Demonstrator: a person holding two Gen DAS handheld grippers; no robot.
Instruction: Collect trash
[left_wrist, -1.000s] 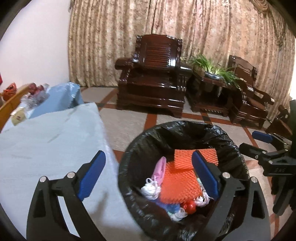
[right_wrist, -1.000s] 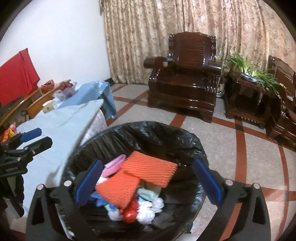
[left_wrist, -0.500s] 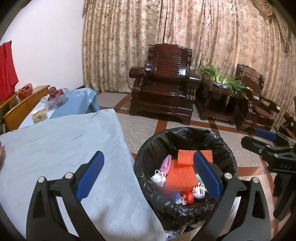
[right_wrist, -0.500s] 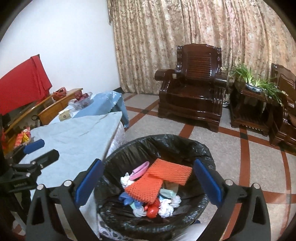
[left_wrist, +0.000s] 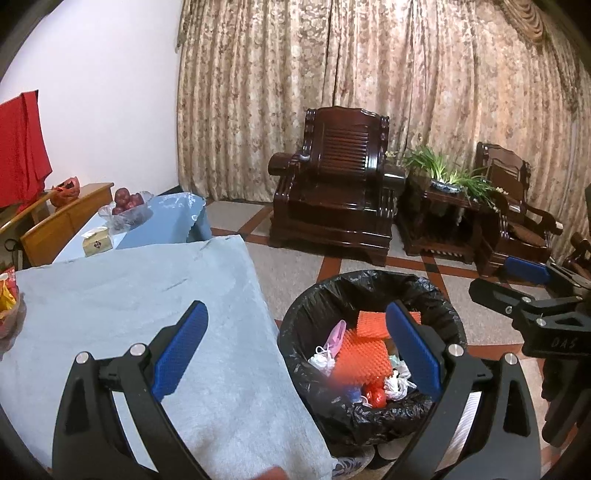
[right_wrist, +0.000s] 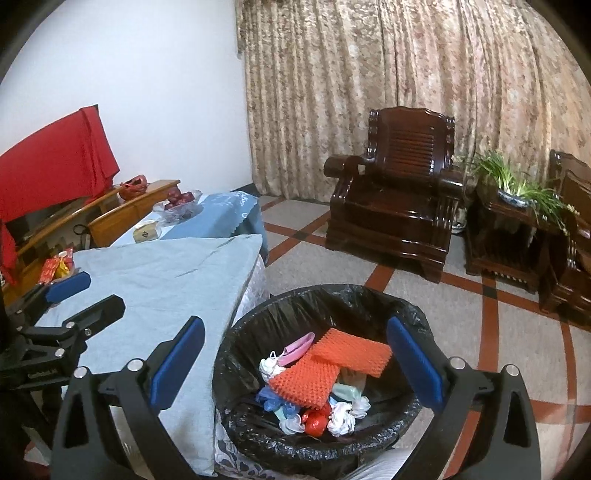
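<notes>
A bin lined with a black bag (left_wrist: 295, 332) (right_wrist: 236, 354) stands on the floor beside the table. It holds trash: orange foam nets (left_wrist: 365, 354) (right_wrist: 351, 354), a pink piece (right_wrist: 297, 345), white crumpled wrappers (right_wrist: 341, 413) and a red wrapper (right_wrist: 316, 421). My left gripper (left_wrist: 295, 350) is open and empty, above the table's edge and the bin. My right gripper (right_wrist: 295, 365) is open and empty, above the bin. Each gripper also shows in the other's view, the right one (left_wrist: 532, 295) and the left one (right_wrist: 62, 310).
A table with a light blue cloth (left_wrist: 129, 295) (right_wrist: 159, 273) is left of the bin. Snack packets (right_wrist: 57, 266) lie at its far left. A fruit bowl (left_wrist: 127, 205) and small box (left_wrist: 96, 240) sit behind. Dark wooden armchairs (left_wrist: 340, 192) and a plant (left_wrist: 443, 173) stand at the back.
Both grippers have risen and pulled back from the bin, so the bin looks smaller and more of the table and room shows. Both stayed open and empty.
</notes>
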